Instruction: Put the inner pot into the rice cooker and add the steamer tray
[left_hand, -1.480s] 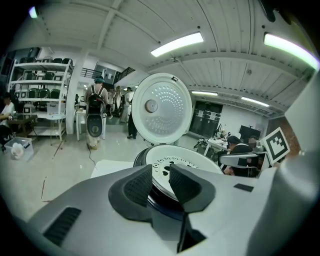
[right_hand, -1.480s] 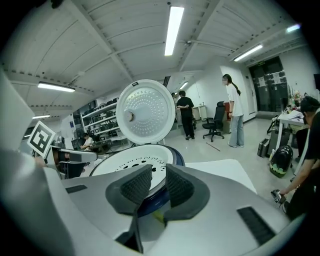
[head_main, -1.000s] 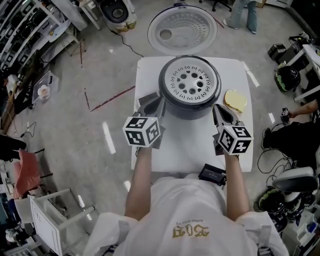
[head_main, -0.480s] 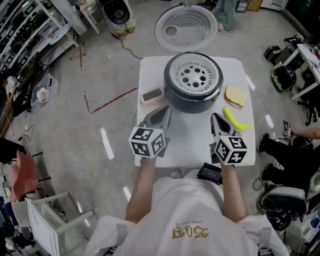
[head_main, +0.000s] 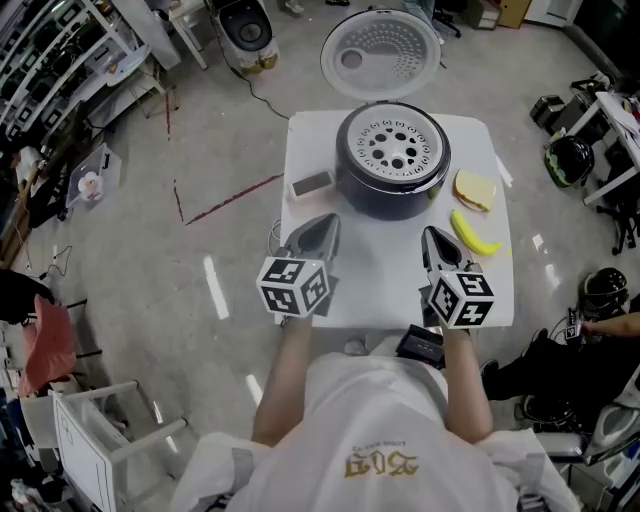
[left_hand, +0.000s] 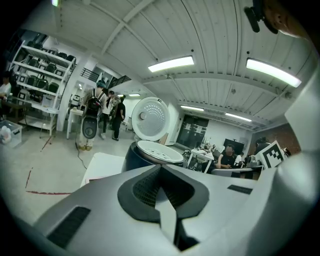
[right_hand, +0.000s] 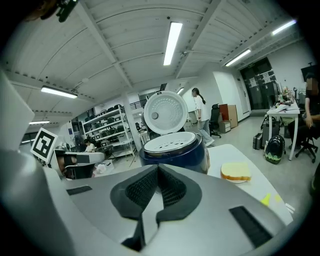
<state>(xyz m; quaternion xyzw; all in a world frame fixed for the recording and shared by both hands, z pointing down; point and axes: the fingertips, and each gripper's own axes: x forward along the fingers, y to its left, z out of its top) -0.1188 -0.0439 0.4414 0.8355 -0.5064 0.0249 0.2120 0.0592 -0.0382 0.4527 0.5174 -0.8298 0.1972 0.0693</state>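
The dark blue rice cooker (head_main: 392, 190) stands at the far middle of the white table (head_main: 380, 285), its round lid (head_main: 380, 52) swung open behind it. A white steamer tray (head_main: 393, 150) with round holes sits in its top; the inner pot is hidden under it. My left gripper (head_main: 322, 228) and right gripper (head_main: 432, 240) are both shut and empty, held short of the cooker on either side. The left gripper view has the cooker (left_hand: 145, 157) ahead beyond the shut left gripper (left_hand: 161, 169). In the right gripper view the cooker (right_hand: 175, 150) lies past the shut right gripper (right_hand: 159, 172).
A slice of bread (head_main: 474, 190) and a banana (head_main: 474, 236) lie right of the cooker. A small grey box (head_main: 310, 185) lies to its left, a black device (head_main: 425, 347) at the table's near edge. People, shelves and another cooker (head_main: 245, 25) stand around on the floor.
Both grippers have drawn back from the cooker's sides toward the near half of the table, still shut. The grey box and banana, hidden before, now show.
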